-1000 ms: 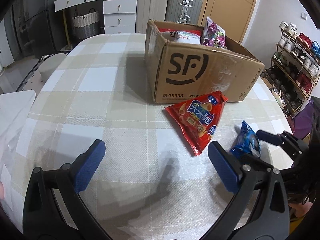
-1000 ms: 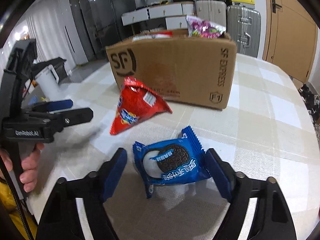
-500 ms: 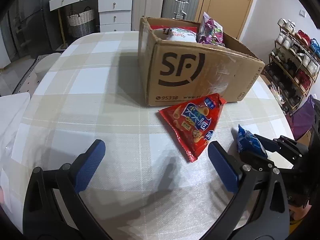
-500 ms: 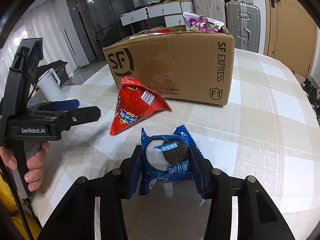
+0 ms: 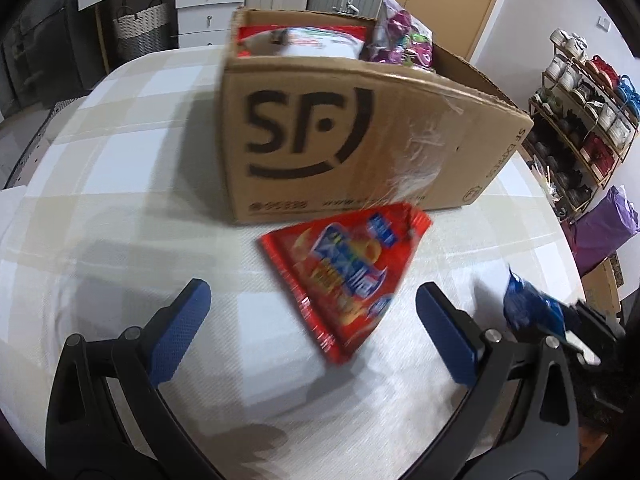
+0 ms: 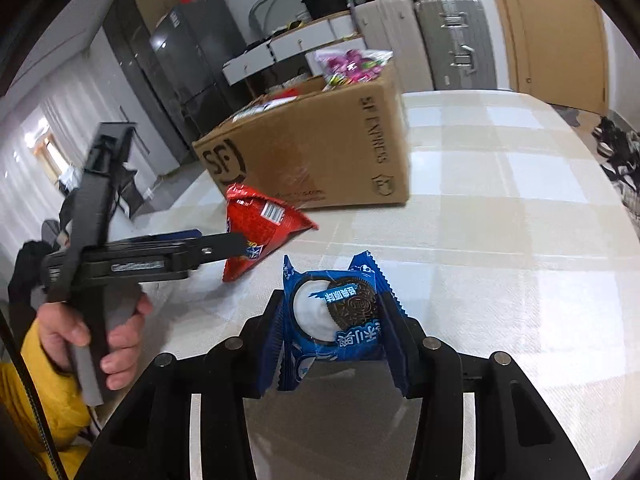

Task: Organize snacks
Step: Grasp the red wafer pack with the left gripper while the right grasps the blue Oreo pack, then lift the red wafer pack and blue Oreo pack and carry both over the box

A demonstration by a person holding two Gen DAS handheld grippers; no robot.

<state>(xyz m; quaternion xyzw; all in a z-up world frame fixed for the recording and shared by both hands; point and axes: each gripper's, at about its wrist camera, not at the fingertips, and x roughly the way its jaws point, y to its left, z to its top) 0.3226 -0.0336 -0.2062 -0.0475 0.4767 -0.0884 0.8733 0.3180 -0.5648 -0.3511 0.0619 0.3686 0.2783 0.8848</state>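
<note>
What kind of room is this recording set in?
Most likely a lived-in home: suitcases by a wooden door, a loaded shoe rack, and a fridge beyond the checked table.

Home interior, living or dining area. Round table (image 5: 120, 184) under beige-white check cloth, near. Far wall: white drawer units (image 5: 208, 12), wicker basket (image 5: 140, 32) left of them, hard-shell suitcases (image 6: 452, 40) stacked beside wooden door (image 6: 560, 28). Right: open shoe rack (image 5: 584, 120) full of shoes. Far left in right wrist view: tall dark fridge (image 6: 188, 80), window with pale curtains (image 6: 48, 148). Courier carton (image 5: 360, 140) holding snack packs on table: domestic clutter, no shop or lab fittings.
</note>
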